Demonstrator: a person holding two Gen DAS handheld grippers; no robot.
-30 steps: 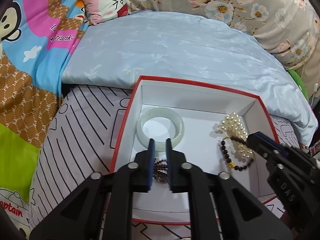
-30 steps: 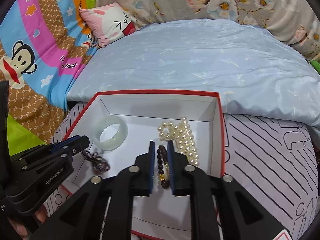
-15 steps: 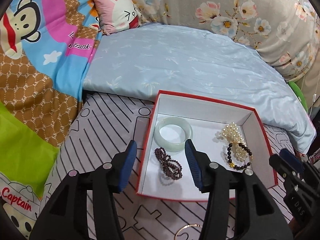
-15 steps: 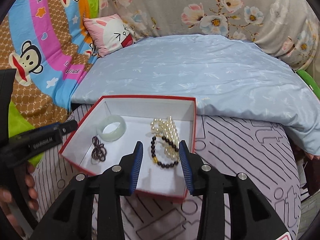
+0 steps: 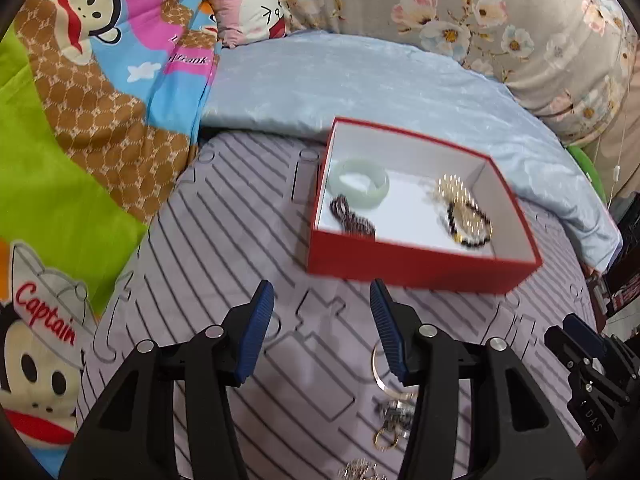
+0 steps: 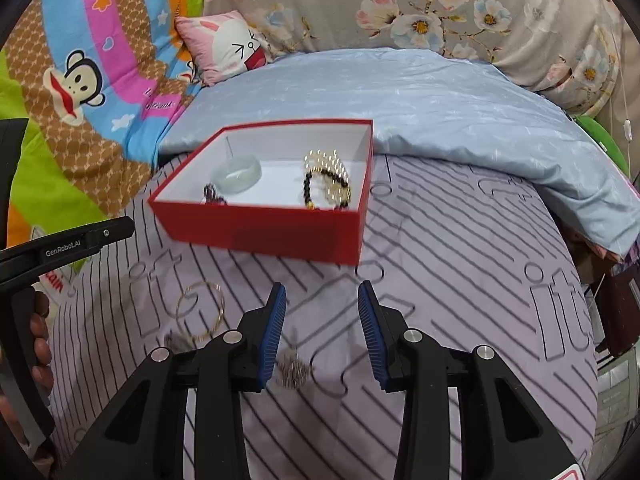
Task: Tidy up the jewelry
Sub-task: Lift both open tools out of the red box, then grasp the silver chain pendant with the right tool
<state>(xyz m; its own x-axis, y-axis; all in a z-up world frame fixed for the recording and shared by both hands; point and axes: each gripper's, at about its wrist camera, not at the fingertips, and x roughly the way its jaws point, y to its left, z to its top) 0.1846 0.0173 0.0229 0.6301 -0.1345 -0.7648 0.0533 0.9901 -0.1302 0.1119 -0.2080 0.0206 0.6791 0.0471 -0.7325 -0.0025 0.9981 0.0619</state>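
Observation:
A red box (image 5: 412,268) (image 6: 264,232) with a white inside stands on the striped purple cloth. It holds a pale green bangle (image 5: 360,184) (image 6: 238,174), a dark red bead bracelet (image 5: 352,218) (image 6: 212,194), a pearl bracelet (image 5: 454,194) (image 6: 326,164) and a black bead bracelet (image 5: 468,226) (image 6: 316,190). My left gripper (image 5: 320,328) is open and empty, short of the box. My right gripper (image 6: 322,328) is open and empty. A thin gold hoop (image 6: 200,310) (image 5: 378,368) and small metal pieces (image 6: 294,370) (image 5: 394,420) lie on the cloth near the grippers.
A light blue quilt (image 6: 400,92) lies behind the box. A pink bunny pillow (image 6: 228,46) and a cartoon monkey blanket (image 5: 80,92) are at the left. Floral fabric (image 6: 440,4) runs along the back. The bed edge drops off at the right (image 6: 600,300).
Both grippers opened, let go of the bracelets in the box and pulled back toward me. The loose gold hoop and metal pieces have come into view.

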